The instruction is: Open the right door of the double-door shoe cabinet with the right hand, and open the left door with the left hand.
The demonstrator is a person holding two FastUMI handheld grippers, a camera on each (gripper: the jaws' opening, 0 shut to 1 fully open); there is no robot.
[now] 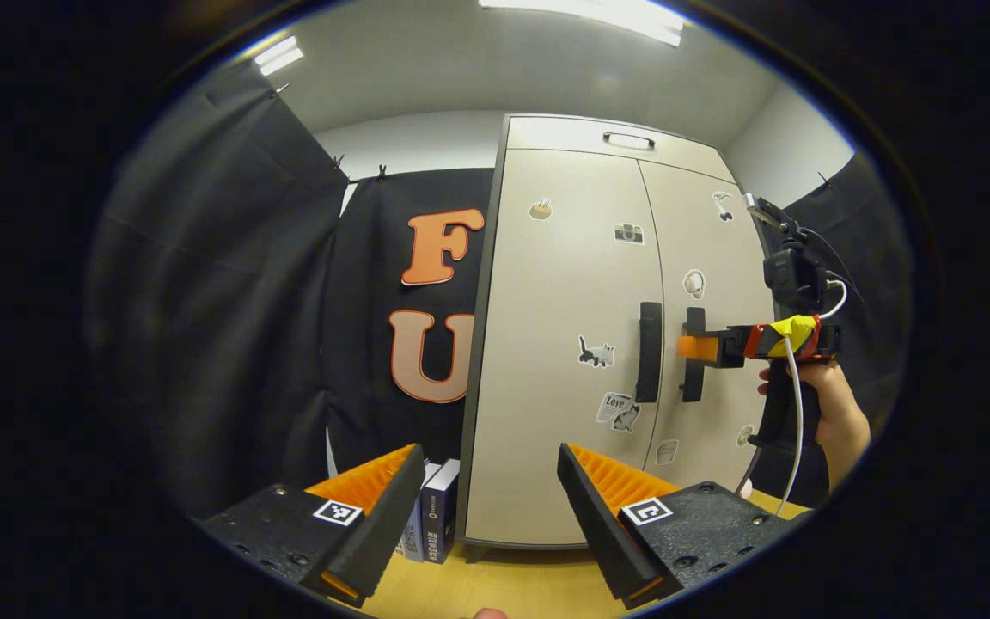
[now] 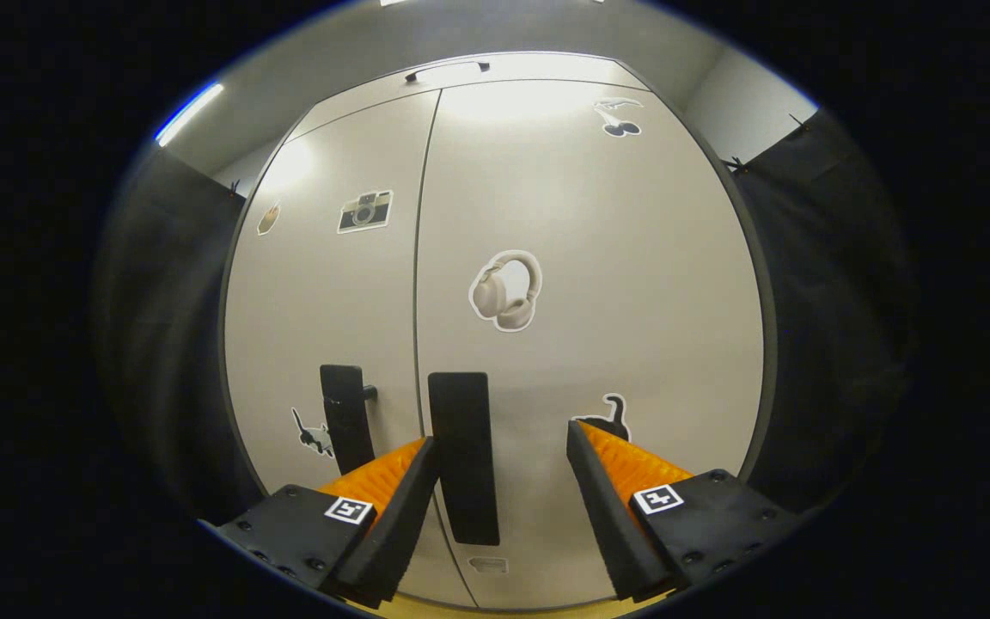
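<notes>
While both doors sit flush and closed, the cabinet [image 1: 564,344] stands upright on a wooden floor [image 1: 495,585] against the booth's black cloth wall [image 1: 229,301], tall and pale, with a top flap bearing a small handle [image 1: 629,138].

Left door [image 1: 559,344]: closed; dark vertical handle [image 1: 649,351] near the centre seam. Stickers: a camera, a cat, a paper scrap and a small one near the top.

Right door [image 2: 589,301]: closed; dark vertical handle [image 2: 462,456] just beside the seam. Stickers: headphones [image 2: 505,290] at mid-height, cherries near the top, a dark cat low down.

Right gripper [image 2: 502,481]: close to the right door, jaws wide apart. In the right gripper view the right handle stands between the fingers, hard against the left one and well clear of the right one; whether the left finger touches it cannot be told. In the left gripper view this gripper [image 1: 701,346] is level with the handle, its tip at the bar, held by a hand [image 1: 830,404] with a white cable hanging from it and a camera block on top.

Left gripper [image 1: 491,481]: well back from the cabinet, jaws wide and holding nothing, pointed at the lower part of the left door.

Around: two books [image 1: 435,516] stand upright on the floor just beside the cabinet's left foot, against the cloth. Ceiling lights [image 1: 585,13] glare above. Cloth also hangs to the cabinet's right. Nothing stands between either gripper and its door.
</notes>
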